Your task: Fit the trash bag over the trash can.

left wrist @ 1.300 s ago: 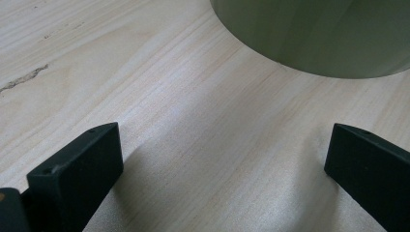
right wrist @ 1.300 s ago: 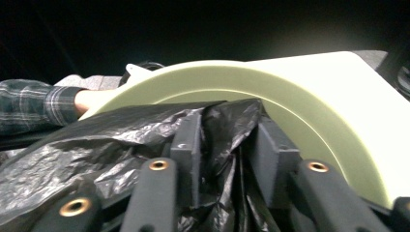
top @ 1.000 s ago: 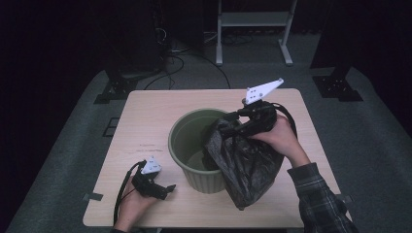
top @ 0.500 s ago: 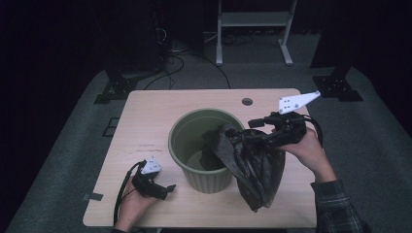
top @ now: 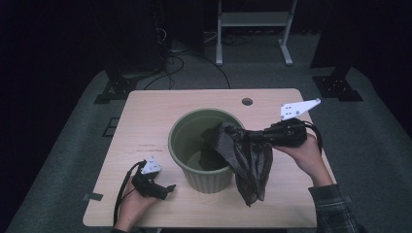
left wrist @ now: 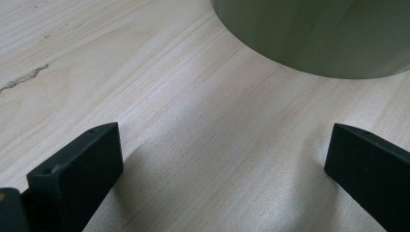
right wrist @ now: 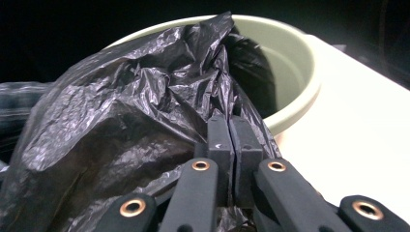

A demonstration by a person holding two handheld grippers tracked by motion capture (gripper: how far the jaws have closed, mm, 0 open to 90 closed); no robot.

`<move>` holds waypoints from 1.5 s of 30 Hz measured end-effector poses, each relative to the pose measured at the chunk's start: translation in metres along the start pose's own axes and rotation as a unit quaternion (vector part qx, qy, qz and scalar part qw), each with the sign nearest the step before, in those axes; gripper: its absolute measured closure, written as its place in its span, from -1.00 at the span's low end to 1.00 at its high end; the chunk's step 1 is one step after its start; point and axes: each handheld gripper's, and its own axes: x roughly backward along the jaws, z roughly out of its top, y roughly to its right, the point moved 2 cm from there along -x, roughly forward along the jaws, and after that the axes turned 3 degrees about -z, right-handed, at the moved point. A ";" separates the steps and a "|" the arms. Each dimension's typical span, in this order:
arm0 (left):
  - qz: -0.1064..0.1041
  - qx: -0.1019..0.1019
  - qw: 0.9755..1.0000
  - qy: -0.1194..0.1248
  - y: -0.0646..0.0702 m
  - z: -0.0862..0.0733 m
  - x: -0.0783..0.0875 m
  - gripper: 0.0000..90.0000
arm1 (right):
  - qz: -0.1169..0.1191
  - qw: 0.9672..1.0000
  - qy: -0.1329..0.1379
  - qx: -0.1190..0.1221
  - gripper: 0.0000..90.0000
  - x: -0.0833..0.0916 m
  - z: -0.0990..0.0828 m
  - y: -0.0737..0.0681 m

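The right gripper (top: 262, 136) has just clamped its jaws on a fold of the crinkled black plastic bin bag (top: 245, 160), which drapes from the jaws over the near rim of the round olive-green plastic bin (top: 204, 177) and hangs down its outer wall to the pale wooden surface (top: 155, 121). With so thin a pinch the film may slip free or tear, and a sideways tug could tip the light bin. The left gripper (top: 167, 188) rests released, well short of the bin, steadying nothing.
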 end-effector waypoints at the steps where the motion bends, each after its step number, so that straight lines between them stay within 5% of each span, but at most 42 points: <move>1: 0.000 0.000 1.000 0.000 0.000 0.000 0.000 -1.00 | -0.004 1.000 0.001 0.001 0.98 -0.001 0.003 0.002; 7: 0.000 0.000 1.000 0.000 0.000 0.000 0.000 -1.00 | -0.010 1.000 0.004 0.012 0.98 -0.018 0.029 0.010; 12: 0.000 -0.001 1.000 0.000 0.000 0.000 0.000 -1.00 | 0.003 0.999 -0.022 0.033 0.98 -0.047 0.053 0.007; 21: -0.003 -0.001 1.000 -0.007 -0.001 0.000 0.002 -1.00 | 0.007 0.997 -0.056 0.058 0.98 -0.082 0.062 0.000; 33: -0.025 -0.014 0.999 0.026 0.001 0.013 0.026 -1.00 | 0.014 0.997 -0.060 0.046 0.99 -0.095 0.066 0.006; 39: -0.072 -0.007 0.995 0.070 0.003 0.025 0.042 -1.00 | 0.016 0.997 -0.061 0.045 0.99 -0.094 0.066 0.007; 45: -0.088 -0.022 0.993 0.082 0.005 0.042 0.060 -0.88 | 0.015 0.997 -0.060 0.046 0.99 -0.093 0.066 0.007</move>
